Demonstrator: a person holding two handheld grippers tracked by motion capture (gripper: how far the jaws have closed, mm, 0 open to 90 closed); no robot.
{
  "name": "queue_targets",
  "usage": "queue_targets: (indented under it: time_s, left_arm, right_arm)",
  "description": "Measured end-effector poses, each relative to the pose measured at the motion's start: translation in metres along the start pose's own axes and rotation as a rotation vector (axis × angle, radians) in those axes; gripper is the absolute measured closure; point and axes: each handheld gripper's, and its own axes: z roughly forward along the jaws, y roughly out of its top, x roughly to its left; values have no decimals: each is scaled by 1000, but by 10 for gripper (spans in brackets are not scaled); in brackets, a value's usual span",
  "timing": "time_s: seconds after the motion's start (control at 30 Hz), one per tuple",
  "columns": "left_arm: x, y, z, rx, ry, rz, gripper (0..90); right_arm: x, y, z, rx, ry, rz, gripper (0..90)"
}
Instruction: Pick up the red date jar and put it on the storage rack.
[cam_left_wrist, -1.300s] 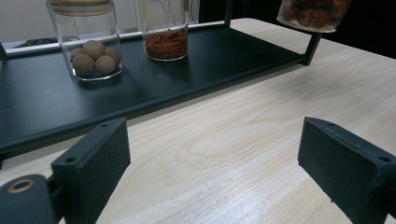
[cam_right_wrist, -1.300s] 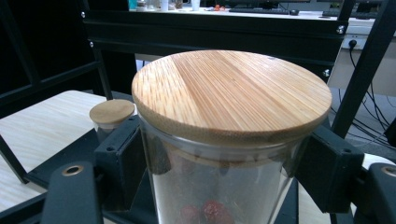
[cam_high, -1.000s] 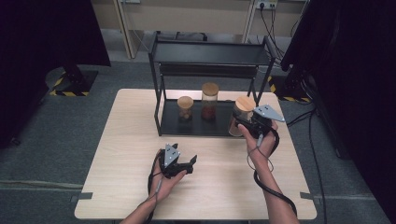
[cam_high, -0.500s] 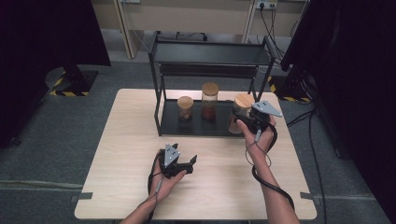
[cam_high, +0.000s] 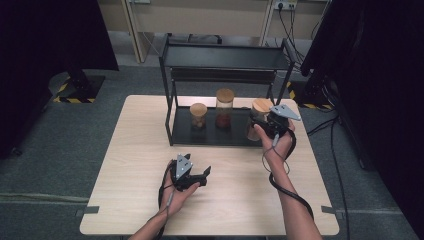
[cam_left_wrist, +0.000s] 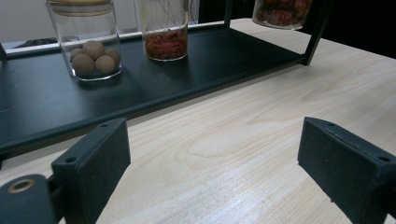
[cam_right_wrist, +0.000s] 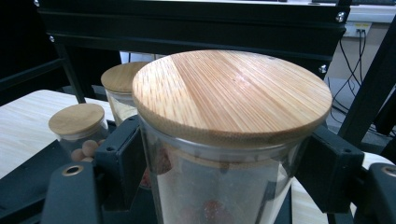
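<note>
A glass jar (cam_right_wrist: 231, 140) with a bamboo lid (cam_right_wrist: 232, 93) is clamped between the jaws of the right gripper (cam_high: 267, 123), one pad on each side of the glass just under the lid, so that the weight is carried by the wall and the lid cannot be pulled off. In the high view the jar (cam_high: 258, 117) is seen at the right end of the rack's lower shelf (cam_high: 212, 135), beside the right post; whether its base is touching the shelf or is held just above it cannot be told. Two other jars stand on that shelf: a short one (cam_high: 198, 116) with brown balls at the left and a taller one (cam_high: 224, 107) with red contents in the middle, well apart from each other, so a free place is left at the right, and the held jar is judged to be meant for it or taken from it. The left gripper (cam_high: 189, 176) is rested on the table (cam_high: 135, 150) in front of the rack, with its jaws wide apart and nothing between them (cam_left_wrist: 210, 154); it is kept clear of the shelf, presumably so the right hand's path is not blocked.
</note>
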Motion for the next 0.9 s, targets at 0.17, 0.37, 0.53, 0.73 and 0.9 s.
queue_targets:
  time_s: [0.17,0.37,0.53,0.73,0.9]
  left_arm:
    - [0,0,0,0,1,4,87]
    - [0,0,0,0,1,5,87]
    - [0,0,0,1,0,3,87]
    - [0,0,0,0,0,4,87]
    - [0,0,0,0,-1,3,87]
  right_arm:
    - [-1,1,5,2,-5,5,254]
    - [-1,6,11,0,-10,-1,254]
    - [-1,10,17,-1,-14,-2,254]
    - [1,12,24,6,-18,-8,254]
    - [0,13,30,9,-25,-5,254]
